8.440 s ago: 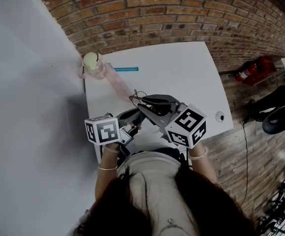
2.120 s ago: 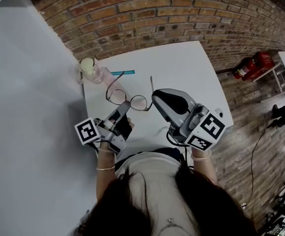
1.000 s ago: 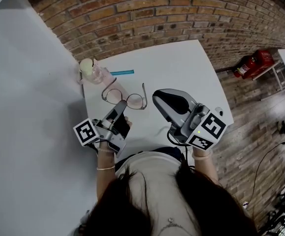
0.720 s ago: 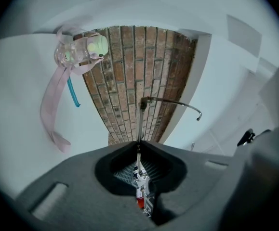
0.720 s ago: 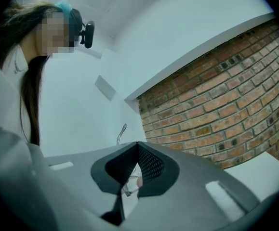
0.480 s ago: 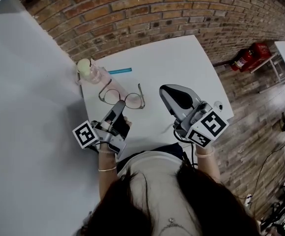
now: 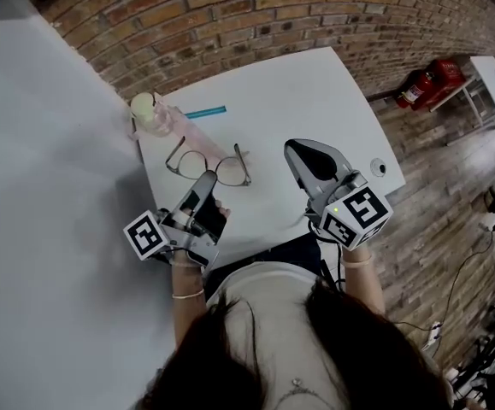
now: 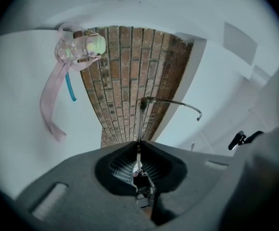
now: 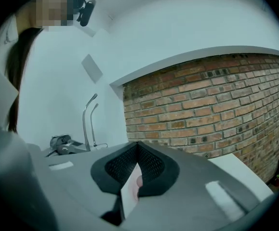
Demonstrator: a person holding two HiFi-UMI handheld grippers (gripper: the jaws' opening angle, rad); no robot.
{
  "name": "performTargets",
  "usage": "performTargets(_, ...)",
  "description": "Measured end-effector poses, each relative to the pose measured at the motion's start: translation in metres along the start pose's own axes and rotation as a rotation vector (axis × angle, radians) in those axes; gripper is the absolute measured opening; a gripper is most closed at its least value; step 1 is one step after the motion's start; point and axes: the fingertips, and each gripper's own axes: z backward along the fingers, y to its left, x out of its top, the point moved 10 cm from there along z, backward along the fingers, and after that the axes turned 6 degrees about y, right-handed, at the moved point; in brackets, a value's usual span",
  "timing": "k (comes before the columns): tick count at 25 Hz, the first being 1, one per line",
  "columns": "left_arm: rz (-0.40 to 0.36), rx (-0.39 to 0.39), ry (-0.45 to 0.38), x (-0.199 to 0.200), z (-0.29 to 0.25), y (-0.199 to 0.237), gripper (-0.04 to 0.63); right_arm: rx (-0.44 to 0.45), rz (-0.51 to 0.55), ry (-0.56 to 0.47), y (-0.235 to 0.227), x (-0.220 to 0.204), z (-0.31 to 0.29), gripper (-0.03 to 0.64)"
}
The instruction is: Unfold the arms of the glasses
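Note:
The thin-rimmed glasses (image 7: 203, 162) lie on the white table (image 7: 315, 92), both arms swung out. My left gripper (image 7: 206, 180) is shut on the glasses at the near rim, between the lenses. In the left gripper view the rim wire (image 8: 139, 129) runs up from between the shut jaws of my left gripper (image 8: 139, 142), and one arm (image 8: 173, 103) sticks out to the right. My right gripper (image 7: 303, 148) is shut on nothing, a hand's width right of the glasses. From the right gripper (image 9: 138, 143), the two arms (image 9: 87, 121) show upright at the left.
A clear bottle (image 7: 149, 112) with a pink strap stands at the table's far left corner, beside a teal stick (image 7: 206, 111). A small round fitting (image 7: 378, 168) sits near the table's right edge. A red fire extinguisher (image 7: 422, 79) lies on the floor. A brick wall (image 7: 256, 15) stands behind.
My right gripper has drawn back to the right, away from the glasses. The second arm now stands unfolded. The left gripper keeps its hold on the rim.

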Motion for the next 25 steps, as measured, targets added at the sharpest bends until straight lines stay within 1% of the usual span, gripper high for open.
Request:
performTargets(5,-0.001,-0.016,0.023,-0.009,0.004,-0.004,0.021,-0.027,-0.004,0.014,0.003,-0.010,0.005,0.006)
performTargets(14,0.005,-0.026,0.044,-0.019,0.013,-0.011,0.021,-0.061,0.005,0.023,0.015,-0.011,0.016,0.006)
performTargets(25,0.008,-0.033,0.057,-0.025,0.022,-0.011,0.021,-0.067,0.018,0.034,0.025,-0.014,0.018,0.006)
